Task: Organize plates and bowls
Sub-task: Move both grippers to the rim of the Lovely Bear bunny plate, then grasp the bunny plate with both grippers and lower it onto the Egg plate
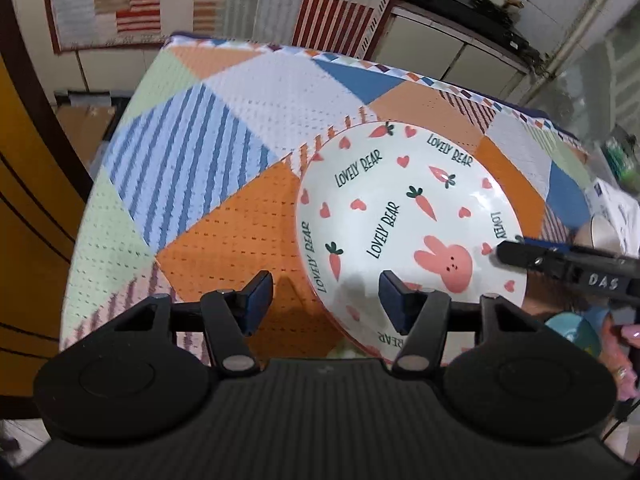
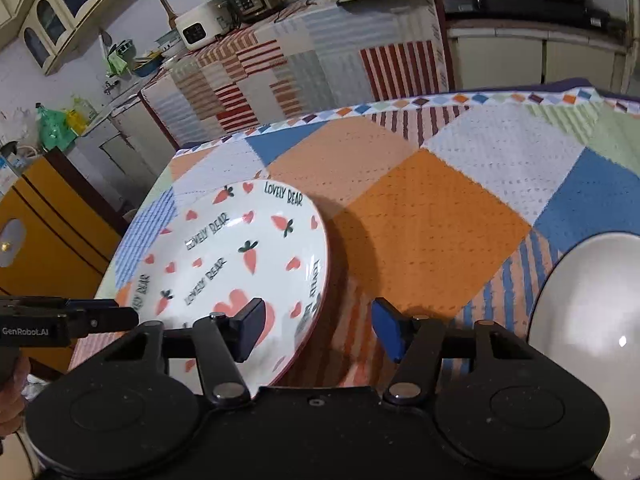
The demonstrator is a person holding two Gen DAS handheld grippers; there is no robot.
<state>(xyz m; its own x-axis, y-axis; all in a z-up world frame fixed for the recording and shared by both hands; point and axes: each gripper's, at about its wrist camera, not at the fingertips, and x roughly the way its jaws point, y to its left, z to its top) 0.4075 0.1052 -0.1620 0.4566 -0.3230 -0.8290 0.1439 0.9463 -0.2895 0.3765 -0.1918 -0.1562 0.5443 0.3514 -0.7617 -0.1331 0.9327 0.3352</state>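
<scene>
Left gripper (image 1: 326,302) fingers spread wide, holding nothing, straddling near-left rim of patterned plate (image 1: 404,216). One plate: white, pink rabbit, carrots, hearts, "LOVELY BEAR" lettering, flat on patchwork tablecloth (image 1: 180,168). Right gripper (image 2: 318,328) also wide apart, empty, straddling plate's right rim. Far right: one plain white bowl (image 2: 580,320), partly cut off by frame, well apart from plate. Count: one plate, one bowl visible. Judgement: sorting looks early; nothing stacked, both pieces ungrasped.
</scene>
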